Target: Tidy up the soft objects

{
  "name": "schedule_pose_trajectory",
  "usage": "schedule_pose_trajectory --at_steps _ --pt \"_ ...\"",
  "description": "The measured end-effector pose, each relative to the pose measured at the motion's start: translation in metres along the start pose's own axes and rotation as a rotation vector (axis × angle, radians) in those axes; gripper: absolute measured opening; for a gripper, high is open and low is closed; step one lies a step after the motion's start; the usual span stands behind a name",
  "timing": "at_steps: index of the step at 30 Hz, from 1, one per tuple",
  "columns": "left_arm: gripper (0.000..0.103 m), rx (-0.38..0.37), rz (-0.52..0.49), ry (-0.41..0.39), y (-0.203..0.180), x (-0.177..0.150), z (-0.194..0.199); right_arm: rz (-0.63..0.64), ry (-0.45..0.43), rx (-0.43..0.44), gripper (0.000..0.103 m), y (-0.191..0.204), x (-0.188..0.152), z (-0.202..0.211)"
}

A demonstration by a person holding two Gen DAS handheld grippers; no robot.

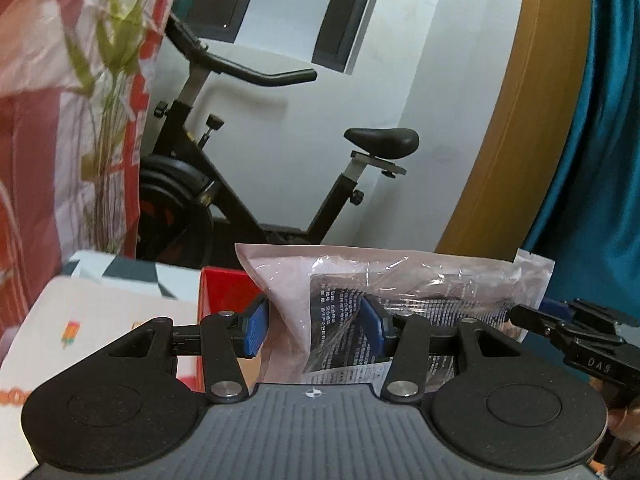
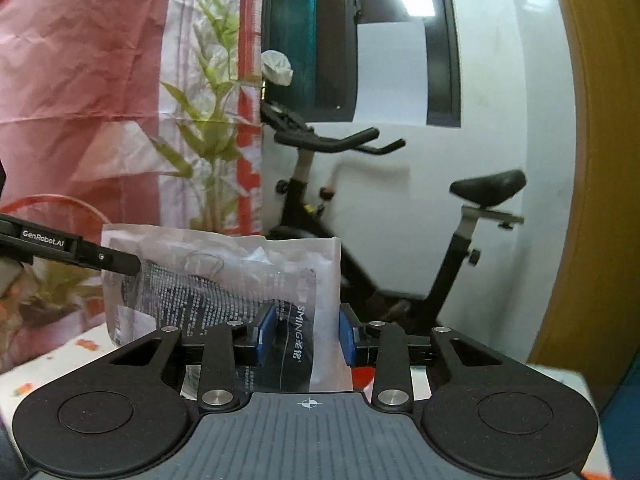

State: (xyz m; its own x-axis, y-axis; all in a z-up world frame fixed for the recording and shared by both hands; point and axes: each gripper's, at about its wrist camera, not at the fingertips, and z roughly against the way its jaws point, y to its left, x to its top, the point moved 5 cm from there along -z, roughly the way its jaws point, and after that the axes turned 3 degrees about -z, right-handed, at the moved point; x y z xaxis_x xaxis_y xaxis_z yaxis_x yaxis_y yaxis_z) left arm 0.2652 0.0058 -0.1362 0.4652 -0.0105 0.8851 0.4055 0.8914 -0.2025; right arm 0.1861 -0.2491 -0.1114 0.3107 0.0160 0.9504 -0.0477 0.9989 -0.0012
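Note:
A flat clear plastic pouch (image 1: 404, 280) with dark printed text and soft contents is held upright in the air between both grippers. My left gripper (image 1: 316, 326) has its blue pads on the pouch's left end. My right gripper (image 2: 306, 334) has its pads on the pouch's (image 2: 224, 280) right end, by the "SMING" print. Each gripper shows in the other's view: the right one (image 1: 560, 320) at the pouch's right edge, the left one (image 2: 80, 252) at its left edge.
A black exercise bike (image 1: 256, 168) stands against the white wall behind. A red and white floral cloth (image 2: 120, 80) hangs on the left. A red box (image 1: 224, 292) and a white patterned surface (image 1: 100, 320) lie below. A teal curtain (image 1: 600, 160) hangs at the right.

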Motion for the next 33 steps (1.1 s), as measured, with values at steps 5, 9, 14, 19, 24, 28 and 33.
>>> schedule_pose_trajectory --at_steps 5,9,14,19,24,28,33 --pt "0.052 0.012 -0.035 -0.012 -0.007 0.007 -0.026 -0.008 0.015 -0.025 0.03 -0.014 -0.004 -0.026" --pt "0.052 0.04 -0.028 0.06 0.003 -0.007 -0.051 0.01 0.108 -0.02 0.029 -0.012 -0.032 -0.054" --pt "0.051 0.051 0.009 0.164 0.028 -0.033 -0.072 -0.021 0.211 -0.009 0.027 -0.011 -0.067 -0.08" --pt "0.05 0.047 -0.002 0.218 0.039 -0.043 -0.079 -0.06 0.268 0.004 0.025 -0.012 -0.08 -0.092" --pt "0.051 0.059 -0.016 0.278 0.041 -0.05 -0.09 -0.068 0.32 -0.012 0.023 -0.013 -0.085 -0.103" --pt "0.051 0.077 -0.032 0.31 0.039 -0.056 -0.095 -0.073 0.357 -0.018 0.022 -0.011 -0.087 -0.108" --pt "0.051 0.07 0.0 0.319 0.045 -0.058 -0.095 -0.088 0.398 -0.02 0.021 -0.012 -0.09 -0.112"
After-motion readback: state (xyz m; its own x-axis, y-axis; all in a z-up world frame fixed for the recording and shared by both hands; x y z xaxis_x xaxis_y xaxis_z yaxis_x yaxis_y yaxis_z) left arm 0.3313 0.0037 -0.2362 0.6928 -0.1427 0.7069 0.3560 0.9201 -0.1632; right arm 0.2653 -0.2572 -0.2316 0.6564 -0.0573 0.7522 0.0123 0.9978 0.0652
